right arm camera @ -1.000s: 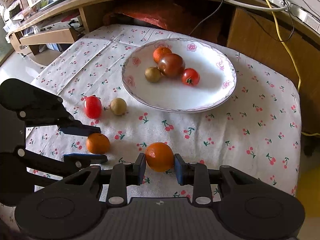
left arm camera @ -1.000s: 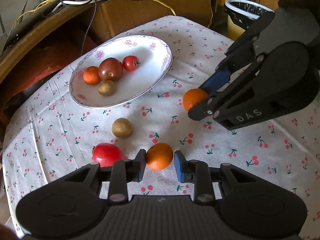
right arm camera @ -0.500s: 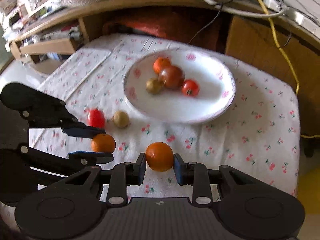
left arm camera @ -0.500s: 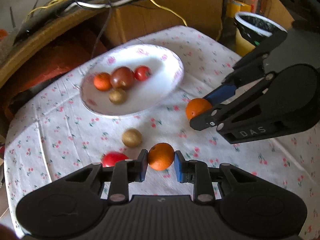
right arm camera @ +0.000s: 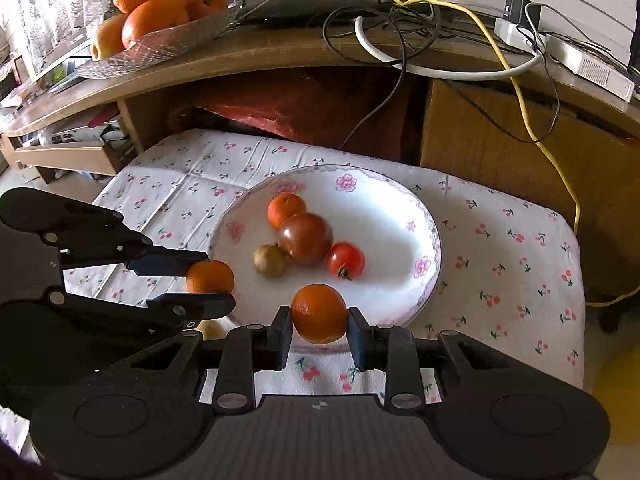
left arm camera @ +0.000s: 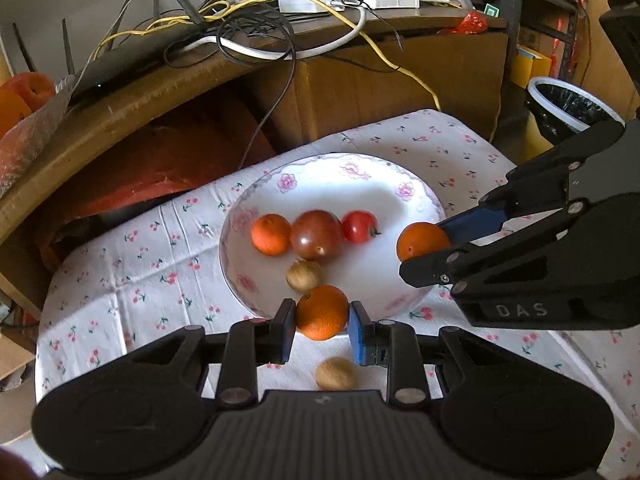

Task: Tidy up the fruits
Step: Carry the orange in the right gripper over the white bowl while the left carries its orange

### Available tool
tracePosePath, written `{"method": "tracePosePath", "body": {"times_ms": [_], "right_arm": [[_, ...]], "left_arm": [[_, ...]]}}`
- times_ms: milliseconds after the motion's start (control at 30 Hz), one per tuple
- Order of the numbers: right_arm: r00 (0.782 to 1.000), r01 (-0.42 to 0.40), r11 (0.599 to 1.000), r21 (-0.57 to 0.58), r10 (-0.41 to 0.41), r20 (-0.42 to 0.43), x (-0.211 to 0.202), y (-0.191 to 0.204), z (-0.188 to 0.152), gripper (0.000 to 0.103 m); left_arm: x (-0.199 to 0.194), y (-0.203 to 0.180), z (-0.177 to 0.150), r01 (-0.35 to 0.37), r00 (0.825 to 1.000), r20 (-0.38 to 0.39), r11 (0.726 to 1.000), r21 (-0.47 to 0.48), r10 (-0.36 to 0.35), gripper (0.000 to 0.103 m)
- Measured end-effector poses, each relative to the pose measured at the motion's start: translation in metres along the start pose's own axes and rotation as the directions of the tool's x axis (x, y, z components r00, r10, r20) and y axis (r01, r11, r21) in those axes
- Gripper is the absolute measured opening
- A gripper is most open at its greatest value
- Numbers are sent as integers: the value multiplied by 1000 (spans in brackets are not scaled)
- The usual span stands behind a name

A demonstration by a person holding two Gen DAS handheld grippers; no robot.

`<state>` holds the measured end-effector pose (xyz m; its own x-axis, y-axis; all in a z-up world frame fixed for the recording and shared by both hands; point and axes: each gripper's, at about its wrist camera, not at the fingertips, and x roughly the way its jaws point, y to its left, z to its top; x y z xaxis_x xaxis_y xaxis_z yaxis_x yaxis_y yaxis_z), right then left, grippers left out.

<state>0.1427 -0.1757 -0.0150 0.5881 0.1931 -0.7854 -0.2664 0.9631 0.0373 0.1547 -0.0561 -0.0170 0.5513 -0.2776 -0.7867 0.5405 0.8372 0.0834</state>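
My left gripper [left arm camera: 322, 314] is shut on an orange [left arm camera: 322, 312], held in the air over the near rim of the white flowered plate [left arm camera: 360, 176]. My right gripper [right arm camera: 319, 322] is shut on a second orange [right arm camera: 319, 313] above the plate's [right arm camera: 404, 204] front edge; in the left wrist view this orange [left arm camera: 422, 241] hangs at the plate's right side. On the plate lie a small orange [left arm camera: 271, 234], a dark tomato [left arm camera: 316, 234], a red tomato [left arm camera: 359, 226] and a brown round fruit [left arm camera: 305, 276]. Another brown fruit [left arm camera: 335, 374] lies on the cloth below the left gripper.
A cherry-print cloth [right arm camera: 500, 248] covers the small table. Behind it a wooden desk [right arm camera: 240, 56] carries tangled cables [right arm camera: 400, 24] and a glass bowl of fruit [right arm camera: 156, 20]. A cardboard box [left arm camera: 384, 80] and a lined bin [left arm camera: 568, 108] stand at the back right.
Both grippers have lifted their oranges off the cloth and carried them forward over the plate's edge. The red tomato on the cloth has dropped out of sight.
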Motion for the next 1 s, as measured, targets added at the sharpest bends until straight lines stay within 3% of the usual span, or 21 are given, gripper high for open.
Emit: {"method": "tracePosePath", "body": {"times_ms": [367, 1000], "right_arm": [[1000, 28, 999, -17, -28, -6, 26, 2, 7, 25], [999, 46, 999, -13, -46, 5, 29, 0, 6, 25]], "left_arm": [[18, 6, 0, -16, 1000, -9, 1000, 2, 16, 36], [23, 3, 0, -20, 1000, -6, 1000, 15, 20, 36]]}}
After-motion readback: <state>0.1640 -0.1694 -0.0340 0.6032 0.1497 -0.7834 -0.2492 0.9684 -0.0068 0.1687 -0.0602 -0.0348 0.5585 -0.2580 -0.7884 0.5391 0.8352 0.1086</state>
